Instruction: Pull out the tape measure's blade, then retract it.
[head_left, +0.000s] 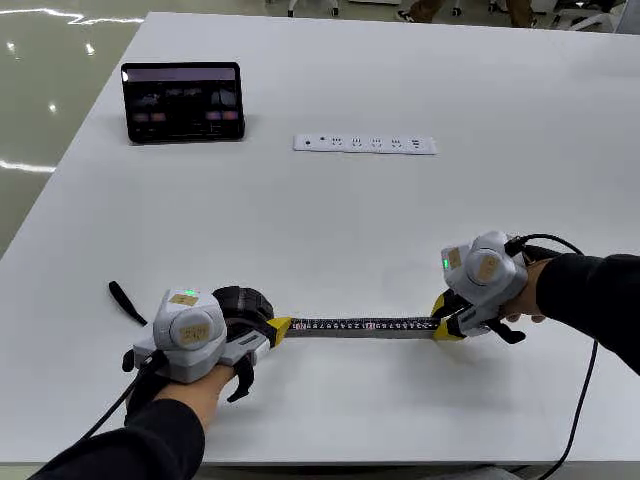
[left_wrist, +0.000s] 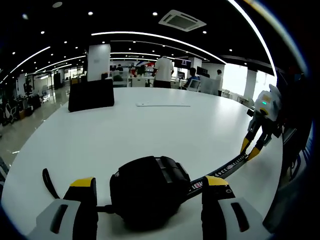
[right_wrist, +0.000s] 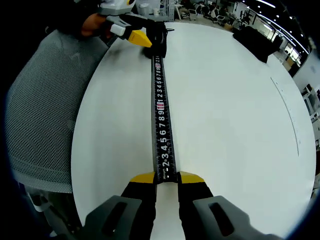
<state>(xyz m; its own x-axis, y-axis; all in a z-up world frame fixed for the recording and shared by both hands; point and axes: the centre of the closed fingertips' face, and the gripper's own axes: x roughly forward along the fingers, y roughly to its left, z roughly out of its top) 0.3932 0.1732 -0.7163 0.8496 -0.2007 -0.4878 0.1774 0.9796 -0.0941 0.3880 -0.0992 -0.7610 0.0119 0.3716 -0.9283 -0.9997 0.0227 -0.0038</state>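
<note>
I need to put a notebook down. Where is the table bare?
Bare: the wide middle between strip and blade, the far right past the strip, the left below the tablet. Crowded: the near edge, where the left gripper clamps the case and the right gripper pinches the blade.

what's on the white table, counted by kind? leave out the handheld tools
tape measure: 1
tablet: 1
power strip: 1
total: 3
</note>
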